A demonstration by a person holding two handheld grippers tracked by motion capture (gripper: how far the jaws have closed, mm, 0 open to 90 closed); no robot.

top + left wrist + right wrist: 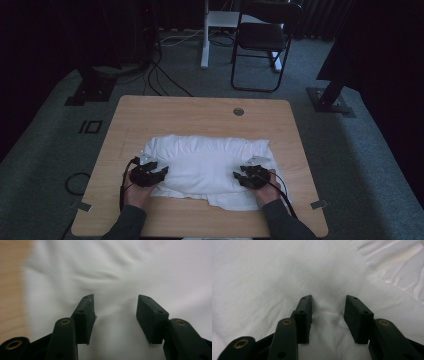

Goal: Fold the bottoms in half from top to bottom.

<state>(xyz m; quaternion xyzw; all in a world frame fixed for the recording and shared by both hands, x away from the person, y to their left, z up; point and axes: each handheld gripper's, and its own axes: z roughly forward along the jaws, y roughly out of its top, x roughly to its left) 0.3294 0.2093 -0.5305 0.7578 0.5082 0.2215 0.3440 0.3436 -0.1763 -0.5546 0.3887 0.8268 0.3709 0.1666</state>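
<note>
A puffy white pillow [207,160] lies across the middle of the wooden table [200,112], with a flat white fabric edge [235,201] spreading out beneath it toward the front. My left gripper [161,173] presses against the pillow's front left side. In the left gripper view, that gripper [116,298] stands open with its jaws set into the soft white pillow [125,265]. My right gripper [240,175] pushes into the front right side. It is also open [328,298], with a small ridge of pillow [274,272] fabric between the jaws.
A round cable hole [238,111] sits near the table's far edge. Beyond the table stand a black chair [265,37], a white desk leg [205,45], floor cables [160,75] and black stand bases [330,97]. Wrinkled white cloth [397,265] lies beside the pillow.
</note>
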